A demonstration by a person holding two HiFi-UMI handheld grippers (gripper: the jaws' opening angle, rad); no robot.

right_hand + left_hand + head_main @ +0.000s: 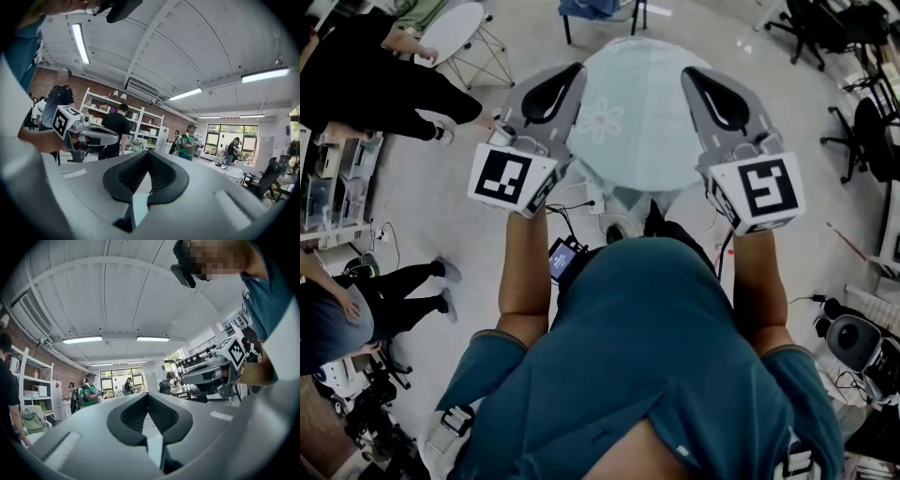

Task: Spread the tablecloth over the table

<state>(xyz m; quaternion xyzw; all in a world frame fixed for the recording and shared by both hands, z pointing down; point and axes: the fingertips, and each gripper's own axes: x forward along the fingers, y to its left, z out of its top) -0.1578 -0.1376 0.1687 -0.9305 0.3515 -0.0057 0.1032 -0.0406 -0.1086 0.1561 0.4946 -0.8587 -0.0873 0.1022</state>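
Head view: nearest is the person's teal shirt (647, 356), with both forearms reaching forward and up. Each hand carries a gripper with its marker cube facing the camera. Left gripper (570, 75) and right gripper (696, 80) are held side by side, well apart, pointing level. Neither touches anything.

Left gripper view: the jaws are pressed together with nothing between the pads. No cloth is caught there, and only the room shows beyond. Right gripper view: same, jaws closed on nothing. Each of these views catches the other gripper off to the side, raised to about the same height.

Below and beyond the jaws lies the tablecloth (642, 122), pale blue-green with a flower print. It is draped over the round counter and covers the whole top, with an edge hanging down on the near side. It looks mostly smooth, and I can't rule out small wrinkles.

Judgement: the spread looks done or nearly so. The grippers are likely kept high and empty so they don't drag the cloth.

Farther out on the floor (441, 234) are bystanders' legs at left and office chairs (862, 131) at right.
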